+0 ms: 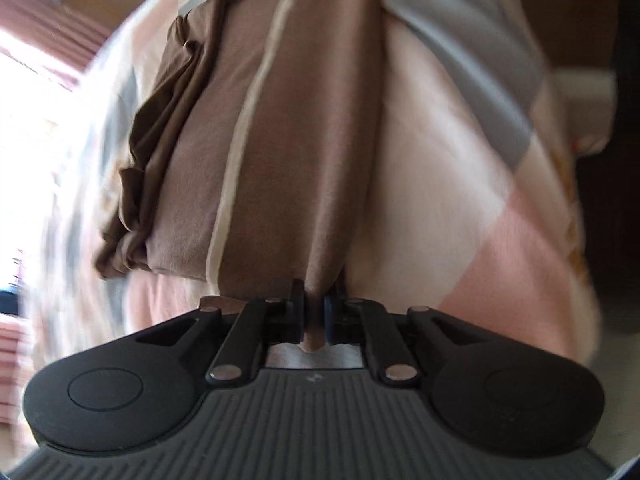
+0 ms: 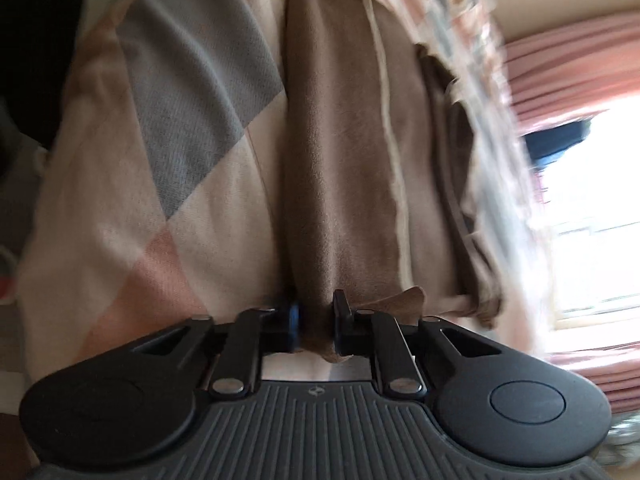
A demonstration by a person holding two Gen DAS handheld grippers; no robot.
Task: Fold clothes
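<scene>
A bedcover (image 1: 460, 168) checked in pink, grey and cream lay under pink curtains (image 2: 576, 76) and a bright window, with no readable writing anywhere. On it lay the brown garment (image 1: 304, 140) with a cream stripe. The left gripper (image 1: 316, 312) and the right gripper (image 2: 316, 328) each pinched a bunched end of its folded edge.

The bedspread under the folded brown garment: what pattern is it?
Bedspread: large pink, grey and cream blocks, like patchwork. Clearest in the right wrist view.
</scene>
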